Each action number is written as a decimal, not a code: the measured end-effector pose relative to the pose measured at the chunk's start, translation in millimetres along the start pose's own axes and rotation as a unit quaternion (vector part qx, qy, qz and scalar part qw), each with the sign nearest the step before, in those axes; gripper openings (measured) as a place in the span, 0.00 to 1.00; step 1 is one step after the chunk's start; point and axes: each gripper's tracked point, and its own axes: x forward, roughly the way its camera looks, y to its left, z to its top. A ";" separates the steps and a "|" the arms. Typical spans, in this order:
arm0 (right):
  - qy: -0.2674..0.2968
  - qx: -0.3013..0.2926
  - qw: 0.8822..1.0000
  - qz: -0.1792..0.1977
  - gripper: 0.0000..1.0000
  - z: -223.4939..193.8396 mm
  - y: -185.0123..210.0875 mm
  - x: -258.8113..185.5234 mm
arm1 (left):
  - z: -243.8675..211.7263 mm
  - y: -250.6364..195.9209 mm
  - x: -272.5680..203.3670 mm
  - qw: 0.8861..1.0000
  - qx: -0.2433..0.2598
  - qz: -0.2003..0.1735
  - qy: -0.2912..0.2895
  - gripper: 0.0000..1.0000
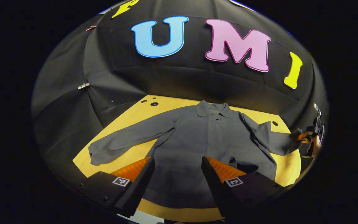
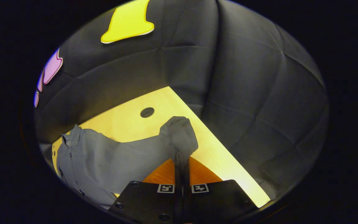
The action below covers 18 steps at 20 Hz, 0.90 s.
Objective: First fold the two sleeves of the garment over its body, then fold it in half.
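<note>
A grey long-sleeved shirt (image 1: 204,143) lies flat on the yellow table (image 1: 135,118), collar at the far side. Its left sleeve (image 1: 126,140) stretches out toward the table's left edge. My left gripper (image 1: 177,161) hovers open above the shirt's lower body, fingers wide apart with nothing between them. In the right gripper view my right gripper (image 2: 182,158) is shut on the cuff of the right sleeve (image 2: 179,133), which bunches up over the fingers. From the left gripper view, that gripper (image 1: 306,137) and the hand holding it sit at the table's right edge, holding the sleeve end.
Round holes (image 1: 154,104) mark the table's far left corner, and another hole (image 2: 147,112) lies near the right sleeve. The table's right edge (image 2: 228,161) runs close beside my right gripper. Black cloth walls surround the table.
</note>
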 end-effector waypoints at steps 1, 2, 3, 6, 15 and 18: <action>-0.005 0.001 1.000 0.006 0.05 6.5 8.7 -9.5 | -0.1 4.0 -1.3 1.000 0.002 -0.002 -0.002 0.95; -0.011 -0.002 1.000 0.012 0.05 10.2 19.1 -19.3 | 0.3 7.1 -2.3 1.000 0.004 -0.003 -0.004 0.95; -0.015 -0.007 1.000 0.018 0.05 13.8 30.5 -24.5 | 1.4 13.1 -2.7 1.000 0.005 -0.003 -0.007 0.95; -0.023 -0.006 0.999 0.049 0.05 23.0 75.9 -47.7 | 5.8 28.0 -4.0 1.000 0.007 -0.005 -0.024 0.95; 0.001 -0.071 0.988 0.136 0.05 -29.0 233.5 -89.0 | -6.4 89.7 -1.0 0.999 0.025 0.013 -0.038 0.95; 0.018 -0.102 0.982 0.160 0.05 -55.3 283.1 -96.7 | -16.9 110.3 -4.5 0.999 -0.001 0.024 -0.029 0.95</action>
